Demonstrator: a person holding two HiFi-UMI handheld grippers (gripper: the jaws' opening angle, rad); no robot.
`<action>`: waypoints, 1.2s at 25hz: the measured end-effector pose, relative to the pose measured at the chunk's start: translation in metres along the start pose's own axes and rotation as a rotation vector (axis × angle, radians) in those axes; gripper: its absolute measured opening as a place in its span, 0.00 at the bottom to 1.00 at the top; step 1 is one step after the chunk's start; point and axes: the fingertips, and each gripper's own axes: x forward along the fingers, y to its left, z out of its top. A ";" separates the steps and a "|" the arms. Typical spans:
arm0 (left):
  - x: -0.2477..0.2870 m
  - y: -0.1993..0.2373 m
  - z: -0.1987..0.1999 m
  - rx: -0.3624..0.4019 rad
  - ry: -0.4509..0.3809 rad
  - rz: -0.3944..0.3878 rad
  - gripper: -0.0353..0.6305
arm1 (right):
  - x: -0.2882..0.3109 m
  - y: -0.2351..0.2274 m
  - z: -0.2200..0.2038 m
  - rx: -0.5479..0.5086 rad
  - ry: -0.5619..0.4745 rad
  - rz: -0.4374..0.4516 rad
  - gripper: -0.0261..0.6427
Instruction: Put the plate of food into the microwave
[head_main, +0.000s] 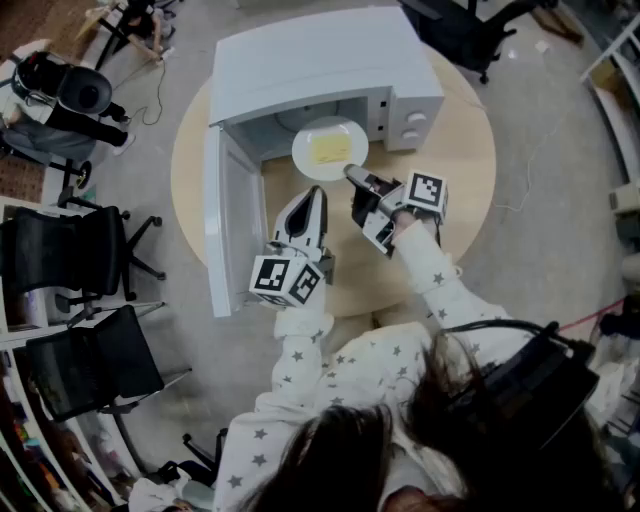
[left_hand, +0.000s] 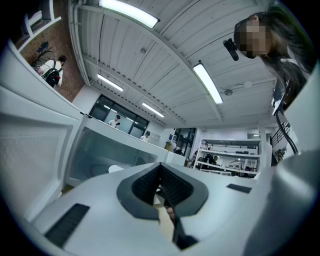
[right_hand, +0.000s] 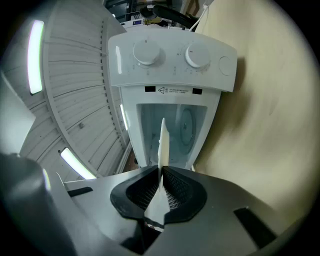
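Observation:
A white plate (head_main: 306, 150) with a flat yellow piece of food (head_main: 330, 149) hangs level at the mouth of the white microwave (head_main: 300, 60), half inside the cavity. My right gripper (head_main: 353, 176) is shut on the plate's near rim. In the right gripper view the plate (right_hand: 162, 142) shows edge-on, clamped between the pads, in front of the cavity and the control knobs (right_hand: 170, 54). The microwave door (head_main: 225, 220) stands swung open at the left. My left gripper (head_main: 315, 192) hovers beside the door, its jaws (left_hand: 161, 168) closed together on nothing.
The microwave stands on a round wooden table (head_main: 455, 160). Black office chairs (head_main: 70, 260) stand on the floor at the left. The open door (left_hand: 35, 145) fills the left of the left gripper view.

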 end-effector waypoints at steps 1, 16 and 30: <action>0.000 0.000 0.000 -0.004 0.001 0.004 0.06 | 0.000 0.000 -0.001 -0.002 0.002 -0.002 0.07; 0.029 0.030 -0.009 -0.052 0.060 0.035 0.06 | 0.035 -0.022 0.019 0.016 -0.036 -0.050 0.07; 0.059 -0.018 -0.056 -0.049 0.127 -0.001 0.06 | -0.025 -0.040 0.046 0.005 -0.104 -0.073 0.07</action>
